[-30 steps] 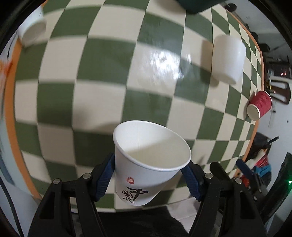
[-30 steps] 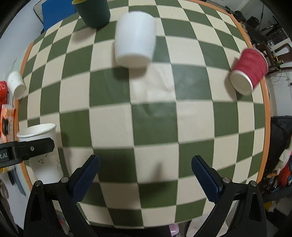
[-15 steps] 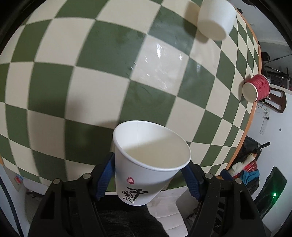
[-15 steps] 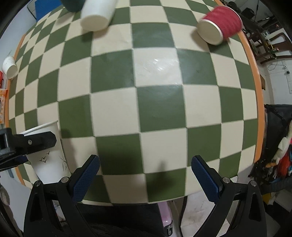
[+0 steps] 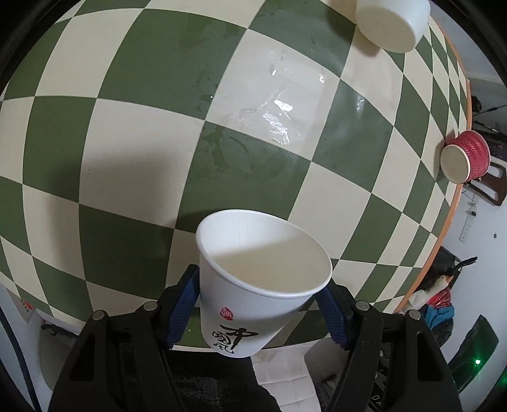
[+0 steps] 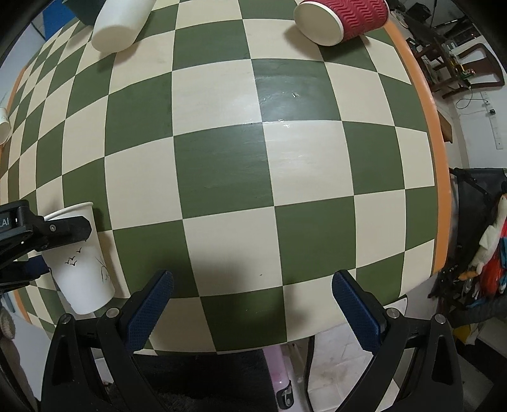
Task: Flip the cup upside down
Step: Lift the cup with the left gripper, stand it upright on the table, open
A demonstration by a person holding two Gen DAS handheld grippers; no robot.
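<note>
A white paper cup (image 5: 253,285) with black calligraphy and a red seal is held mouth-up between the blue pads of my left gripper (image 5: 258,304), lifted above the near edge of the green-and-cream checkered table (image 5: 158,126). The same cup (image 6: 80,269) shows at the lower left of the right wrist view, with small bird drawings on its side, clamped by the left gripper's black finger (image 6: 60,228). My right gripper (image 6: 250,304) is open and empty over the table's near edge.
A plain white cup (image 5: 389,22) stands upside down at the far side; it also shows in the right wrist view (image 6: 117,22). A red ribbed cup (image 5: 465,158) lies on its side near the orange table rim (image 6: 427,126); it also shows in the right wrist view (image 6: 342,19). Clutter sits on the floor to the right.
Both grippers have drawn back toward the table's near edge and tilted; the far cups slid toward the top of the views. The left gripper's hold on the white cup is unchanged.
</note>
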